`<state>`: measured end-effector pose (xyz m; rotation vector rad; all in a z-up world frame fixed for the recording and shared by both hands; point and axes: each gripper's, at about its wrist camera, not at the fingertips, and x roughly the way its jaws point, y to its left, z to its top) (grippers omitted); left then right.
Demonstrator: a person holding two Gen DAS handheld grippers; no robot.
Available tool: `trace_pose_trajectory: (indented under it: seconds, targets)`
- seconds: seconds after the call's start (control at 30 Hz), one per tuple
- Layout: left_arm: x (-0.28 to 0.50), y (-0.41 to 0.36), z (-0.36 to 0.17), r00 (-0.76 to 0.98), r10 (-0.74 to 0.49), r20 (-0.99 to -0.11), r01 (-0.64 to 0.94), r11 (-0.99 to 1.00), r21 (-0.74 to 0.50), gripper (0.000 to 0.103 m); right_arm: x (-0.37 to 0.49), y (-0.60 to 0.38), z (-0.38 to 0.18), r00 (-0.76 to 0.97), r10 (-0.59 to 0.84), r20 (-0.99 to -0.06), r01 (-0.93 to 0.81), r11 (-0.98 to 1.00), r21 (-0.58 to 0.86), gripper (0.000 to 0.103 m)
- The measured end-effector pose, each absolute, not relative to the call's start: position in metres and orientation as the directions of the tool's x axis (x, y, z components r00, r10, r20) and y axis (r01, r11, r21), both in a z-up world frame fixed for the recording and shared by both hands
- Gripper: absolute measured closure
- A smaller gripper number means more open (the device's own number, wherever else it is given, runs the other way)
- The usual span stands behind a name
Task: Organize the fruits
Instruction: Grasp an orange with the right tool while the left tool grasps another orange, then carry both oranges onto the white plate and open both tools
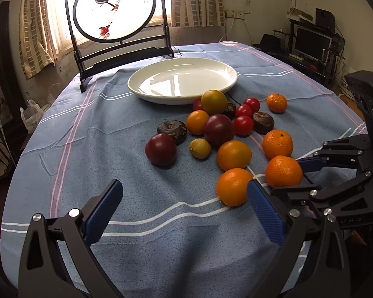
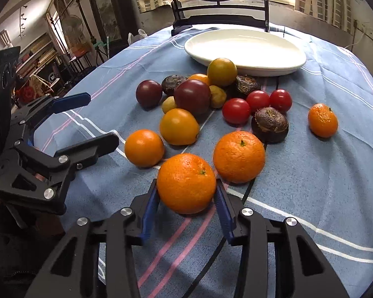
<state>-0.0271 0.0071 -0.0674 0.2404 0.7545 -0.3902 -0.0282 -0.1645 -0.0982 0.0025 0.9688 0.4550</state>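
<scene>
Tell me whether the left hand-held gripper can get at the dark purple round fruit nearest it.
Probably yes: the left hand-held gripper is open, and only bare blue striped tablecloth lies between it and the dark purple round fruit.

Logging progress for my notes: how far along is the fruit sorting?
Nothing looks done: the white plate holds no fruit. In hand: the right gripper has its pads on either side of an orange on the cloth. The left gripper is open, holding nothing. Left: the other fruit, still beside the plate.

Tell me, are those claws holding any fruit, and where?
The right gripper clasps an orange by its two sides. The left gripper is open, holding nothing.
</scene>
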Motion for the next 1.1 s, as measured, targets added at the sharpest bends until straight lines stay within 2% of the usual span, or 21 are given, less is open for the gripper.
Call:
trace_pose_trajectory:
  seconds: [0.23,0.3,0.33,0.37,0.4,0.67,0.83,1.1]
  targets:
    - [-0.021,-0.028,-0.083,0.607,-0.275,-0.745,0.494,0.866,0.082,0.006,-0.037,-0.187,-0.082,0.507,0.347,-0.789,-0.353,0.919,0.177,0.060]
    - [-0.014,-0.034,-0.090,0.578,-0.275,-0.768,0.494,0.868,0.060,0.024,-0.039,-0.193,-0.079,0.516,0.344,-0.784,-0.345,0.922,0.177,0.060]
    - [-0.009,-0.036,-0.094,0.550,-0.277,-0.787,0.492,0.870,0.038,0.048,-0.040,-0.195,-0.078,0.522,0.342,-0.781,-0.344,0.923,0.174,0.060]
    - [-0.004,-0.036,-0.098,0.509,-0.299,-0.807,0.495,0.869,-0.009,0.065,-0.040,-0.195,-0.077,0.527,0.341,-0.778,-0.344,0.923,0.172,0.060]
    - [-0.003,-0.036,-0.098,0.497,-0.319,-0.807,0.494,0.869,-0.039,0.066,-0.039,-0.196,-0.077,0.530,0.343,-0.776,-0.343,0.923,0.173,0.060]
    - [-0.011,-0.034,-0.060,0.607,-0.269,-0.748,0.468,0.882,0.063,0.066,-0.037,-0.199,-0.059,0.564,0.353,-0.746,-0.364,0.918,0.160,0.060]
    - [0.014,-0.036,-0.029,0.699,-0.179,-0.693,0.368,0.920,0.134,0.066,-0.025,-0.199,-0.027,0.629,0.341,-0.698,-0.368,0.922,0.119,0.060]
    - [0.068,-0.039,0.001,0.750,-0.118,-0.651,0.281,0.948,0.152,0.066,0.017,-0.204,0.015,0.701,0.312,-0.641,-0.353,0.933,0.068,0.059]
